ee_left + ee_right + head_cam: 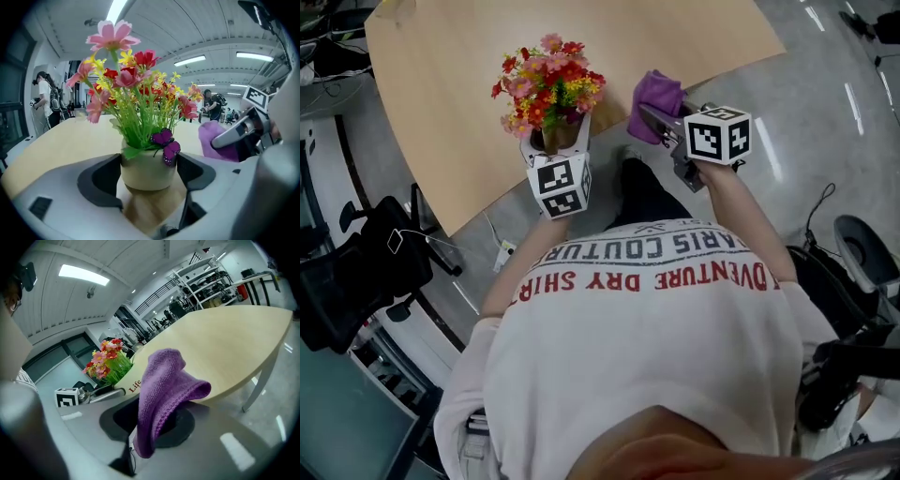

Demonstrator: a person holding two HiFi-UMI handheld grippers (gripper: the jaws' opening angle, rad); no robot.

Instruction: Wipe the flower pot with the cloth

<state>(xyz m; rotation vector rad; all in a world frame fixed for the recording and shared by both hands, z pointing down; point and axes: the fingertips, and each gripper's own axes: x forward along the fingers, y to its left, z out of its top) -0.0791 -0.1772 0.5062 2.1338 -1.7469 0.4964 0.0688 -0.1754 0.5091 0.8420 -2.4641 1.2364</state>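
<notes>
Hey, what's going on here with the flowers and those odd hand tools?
A person holds a two-jaw gripper in each hand. The left gripper is clamped on the flower pot, full of colourful flowers, at the near edge of the table. The right gripper pinches a purple cloth, held beside the pot. At this moment the cloth is not touching it.

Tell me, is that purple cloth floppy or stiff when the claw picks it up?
Probably floppy: the cloth droops over itself and hangs from the right claw. It looks knitted and soft, so it likely bends round the flower pot instead of scratching it. It seems light too, since a small pinch holds it up.
</notes>
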